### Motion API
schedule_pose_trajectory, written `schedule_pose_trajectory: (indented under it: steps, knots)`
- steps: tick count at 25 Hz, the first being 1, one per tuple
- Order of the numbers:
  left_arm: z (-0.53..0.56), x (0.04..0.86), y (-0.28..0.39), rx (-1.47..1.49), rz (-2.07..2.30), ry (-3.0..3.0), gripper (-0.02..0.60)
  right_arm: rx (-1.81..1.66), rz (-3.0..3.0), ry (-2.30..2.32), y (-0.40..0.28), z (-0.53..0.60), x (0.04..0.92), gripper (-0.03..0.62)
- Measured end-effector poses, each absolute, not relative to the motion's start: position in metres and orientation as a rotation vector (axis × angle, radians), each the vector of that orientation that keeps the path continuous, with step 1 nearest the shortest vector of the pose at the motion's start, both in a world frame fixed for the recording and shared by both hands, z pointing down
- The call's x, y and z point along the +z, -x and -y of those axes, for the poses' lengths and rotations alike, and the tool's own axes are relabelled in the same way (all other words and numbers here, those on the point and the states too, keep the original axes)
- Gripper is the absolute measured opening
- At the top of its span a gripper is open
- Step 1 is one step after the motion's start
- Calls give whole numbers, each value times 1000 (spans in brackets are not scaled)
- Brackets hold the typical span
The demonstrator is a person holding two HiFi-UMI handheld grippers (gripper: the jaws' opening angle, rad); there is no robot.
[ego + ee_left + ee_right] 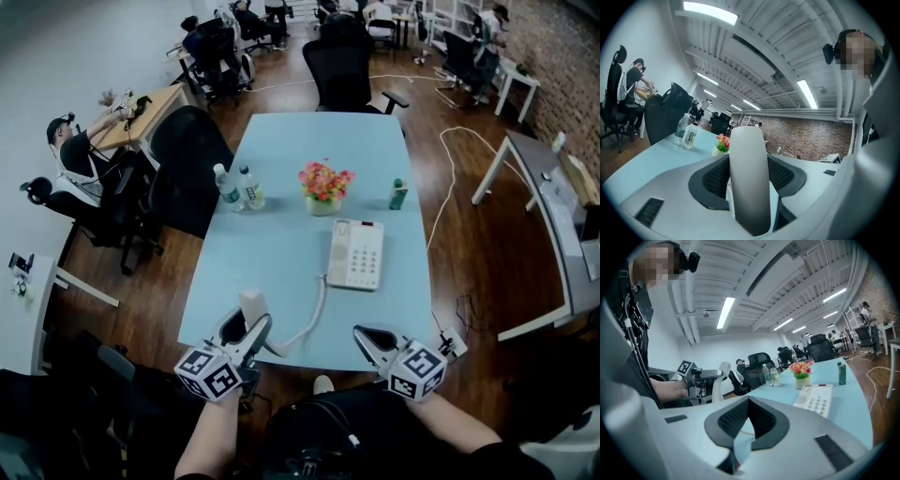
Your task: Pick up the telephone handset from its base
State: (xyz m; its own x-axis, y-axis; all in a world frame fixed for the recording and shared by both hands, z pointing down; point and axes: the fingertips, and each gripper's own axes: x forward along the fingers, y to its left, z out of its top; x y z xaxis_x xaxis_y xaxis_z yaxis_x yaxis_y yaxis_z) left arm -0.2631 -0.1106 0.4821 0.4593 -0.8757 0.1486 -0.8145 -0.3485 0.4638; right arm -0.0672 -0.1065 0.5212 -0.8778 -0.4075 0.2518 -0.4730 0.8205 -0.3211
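First, at the near edge of the light blue rectangular table (281, 267), the left gripper (246, 330) is clamped on the white plastic telephone handset (749, 178). The handset stands upright between the black ribbed pads, which press on it from both sides, and it is raised off the table surface. The right gripper (367, 337) hovers beside it over the same edge. Its jaws are drawn together at the tips with nothing between them.

A white coiled cord (310, 322) runs from the handset across the table to the white push-button telephone base (355, 254). The base lies flat near the table centre, well apart from the handset.

Beyond the base, three containers stand in a row across the table.
- Left: two clear plastic water bottles (238, 187), upright, capped and just beside each other. Their fill level cannot be made out.
- Centre: a small white round pot (323, 205) holding a bunch of pink and yellow flowers (325, 180).
- Right: a small green bottle (398, 194), upright. Its contents cannot be seen.

A black office chair (342, 70) stands at the far end of the table. A second black chair (187, 159) stands at the table's left side.
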Motion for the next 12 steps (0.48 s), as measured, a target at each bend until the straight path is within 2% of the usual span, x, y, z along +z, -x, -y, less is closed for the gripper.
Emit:
schedule_pose_trajectory:
  steps: [12]
  knots:
    - [83, 492, 299, -230, 1470, -2143, 235, 517, 2811, -638, 90, 89, 527, 17]
